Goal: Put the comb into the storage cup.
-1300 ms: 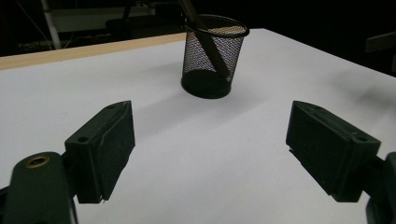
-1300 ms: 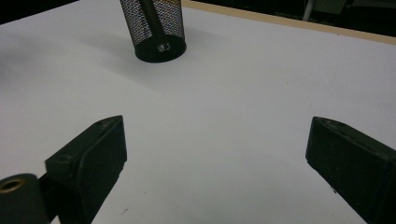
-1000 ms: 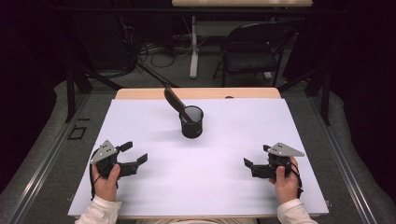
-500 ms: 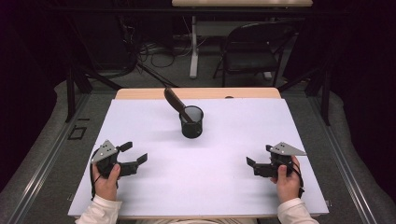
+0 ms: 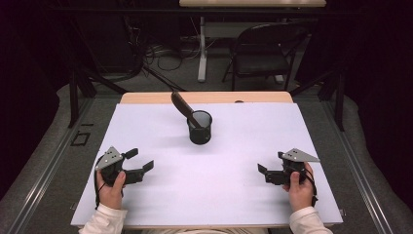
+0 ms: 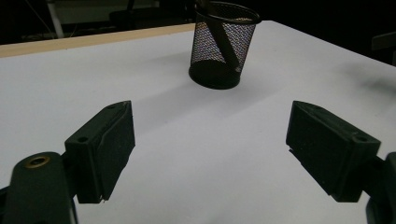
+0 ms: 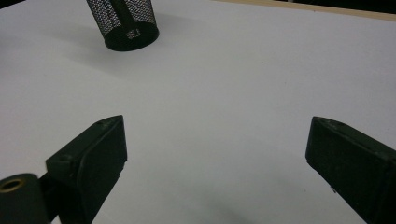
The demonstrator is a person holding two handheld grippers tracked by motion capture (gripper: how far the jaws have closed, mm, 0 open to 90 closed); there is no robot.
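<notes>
Since a second ago my right gripper [image 5: 267,173] has slid slightly rightward and nearer to me, while my left gripper [image 5: 141,163] has barely shifted; both rest low at the near corners of the white tabletop [image 5: 243,141] with their jaws spread wide and holding nothing. Between them and farther back, near the middle of the tabletop, stands the black mesh pen cup [image 5: 199,127], upright, with a dark, long-handled tool [image 5: 183,106] leaning out of it toward the far left. I judge the cup light and tippy, its wire wall stiff but easy to dent, so I'd pinch across the rim or low on the wall. The tool looks rigid and smooth; I'd take it by the exposed upper handle.
</notes>
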